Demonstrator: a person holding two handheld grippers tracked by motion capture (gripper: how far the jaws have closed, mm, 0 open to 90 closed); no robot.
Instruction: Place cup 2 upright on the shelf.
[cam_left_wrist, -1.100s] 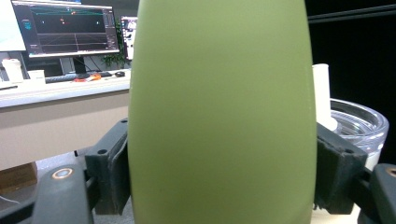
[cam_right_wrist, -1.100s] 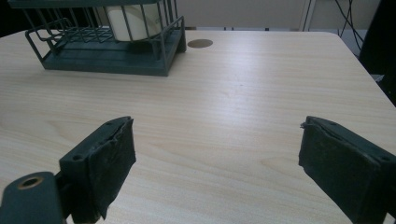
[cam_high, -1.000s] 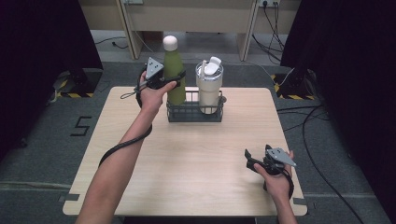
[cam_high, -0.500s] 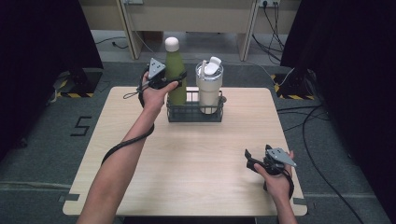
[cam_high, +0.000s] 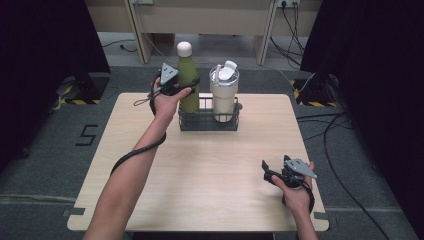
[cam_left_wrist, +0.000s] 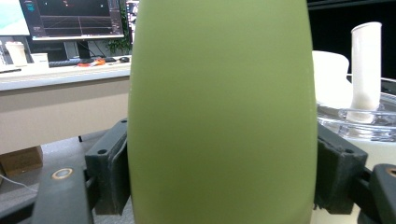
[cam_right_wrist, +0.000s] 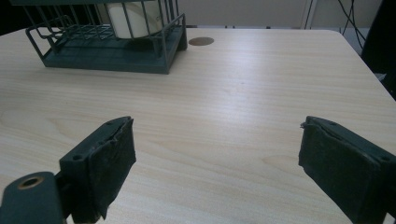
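Note:
My left gripper (cam_high: 186, 89) is shut on a green bottle (cam_high: 189, 82) with a cream cap, gripping its body from the left. The bottle is upright over the left half of a dark wire basket (cam_high: 207, 123), its base near rim level. In the left gripper view the green bottle (cam_left_wrist: 219, 116) sits between both pads (cam_left_wrist: 109, 177). A cream tumbler (cam_high: 223, 95) with a clear lid stands in the basket's right half. My right gripper (cam_high: 267, 172) rests low near the table's front right, open and holding nothing (cam_right_wrist: 215, 163).
The light wooden table (cam_high: 200, 170) stretches between the basket and my right gripper. In the right gripper view the basket (cam_right_wrist: 107, 63) lies ahead to the left, with the tumbler (cam_right_wrist: 133, 18) in it. Cables lie on the floor to the right; desks stand beyond the table.
The left gripper and the green bottle have drifted very slightly to the right and down. The right gripper has stayed where it was.

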